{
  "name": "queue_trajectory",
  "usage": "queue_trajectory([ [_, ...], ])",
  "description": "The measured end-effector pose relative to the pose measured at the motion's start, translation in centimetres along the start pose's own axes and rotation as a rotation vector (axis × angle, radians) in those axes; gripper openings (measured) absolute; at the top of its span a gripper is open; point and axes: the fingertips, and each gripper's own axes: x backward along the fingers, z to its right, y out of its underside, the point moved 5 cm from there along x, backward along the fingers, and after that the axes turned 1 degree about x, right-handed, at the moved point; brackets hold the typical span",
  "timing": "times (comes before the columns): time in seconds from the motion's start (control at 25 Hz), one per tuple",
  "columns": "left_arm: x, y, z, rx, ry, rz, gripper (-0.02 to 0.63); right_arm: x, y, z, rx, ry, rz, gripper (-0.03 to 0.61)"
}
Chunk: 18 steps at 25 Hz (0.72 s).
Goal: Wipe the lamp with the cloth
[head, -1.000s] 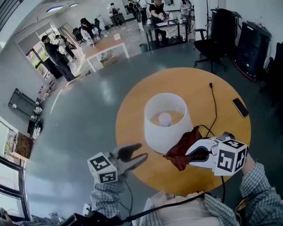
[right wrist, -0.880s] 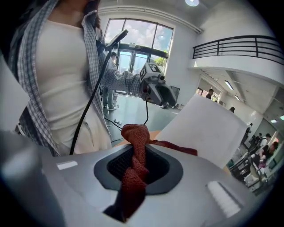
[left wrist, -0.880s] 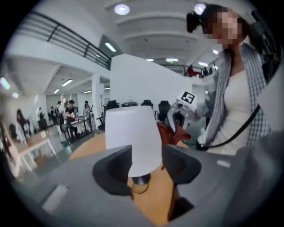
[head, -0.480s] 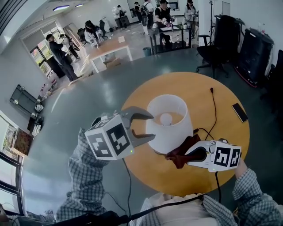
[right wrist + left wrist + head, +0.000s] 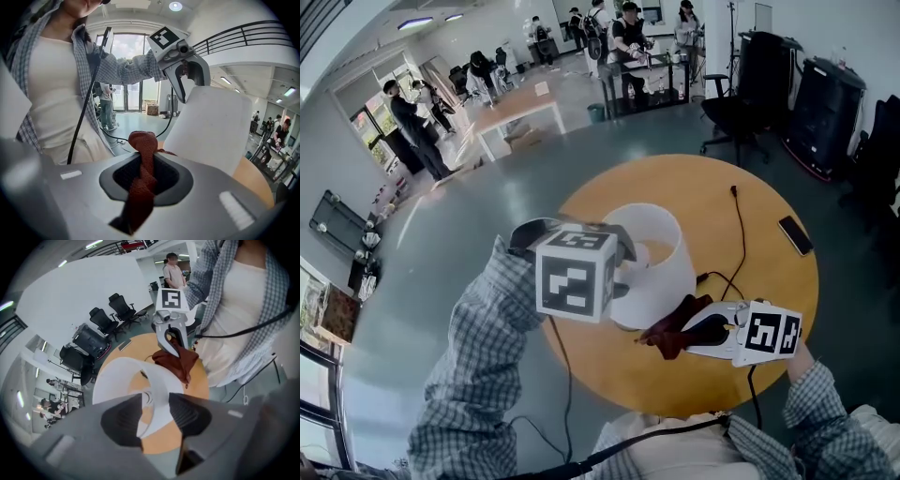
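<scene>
A white lamp shade point(image 5: 664, 274) stands on the round wooden table point(image 5: 759, 202). My left gripper point(image 5: 623, 262) points down over the shade's near left rim. The thin rim point(image 5: 151, 411) runs between its jaws, which have just been closing, but the pads stand clear of it. The right gripper view shows this gripper point(image 5: 186, 77) straddling the top of the shade point(image 5: 211, 126). My right gripper point(image 5: 692, 330) is shut on a dark red cloth point(image 5: 668, 330), bunched between its pads point(image 5: 143, 176) beside the shade's lower right side. The left gripper view shows that cloth point(image 5: 177, 363) too.
A black cord point(image 5: 741, 230) runs across the table from the lamp, and a phone point(image 5: 794, 234) lies near the right edge. A black office chair point(image 5: 727, 112) stands beyond the table. Several people and tables are far back in the room.
My left gripper rose from beside the table's near left edge, rolled over, and came to the shade's rim. The right gripper with the cloth has barely shifted.
</scene>
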Motion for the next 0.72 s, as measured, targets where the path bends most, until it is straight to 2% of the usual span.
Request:
queue_trajectory([
  [0.2, -0.5, -0.5, 0.3, -0.025, 0.071, 0.011, 0.115, 0.2, 0.4, -0.1, -0.044, 0.005, 0.032, 0.063],
  [0.44, -0.8, -0.6, -0.5, -0.038, 0.114, 0.04, 0.094, 0.1, 0.9, 0.2, -0.076, 0.014, 0.061, 0.063],
  [0.72, -0.6, 0.0, -3.6, 0.016, 0.107, 0.106, 0.089, 1.1, 2.7, 1.1, -0.155, 0.087, 0.129, 0.063],
])
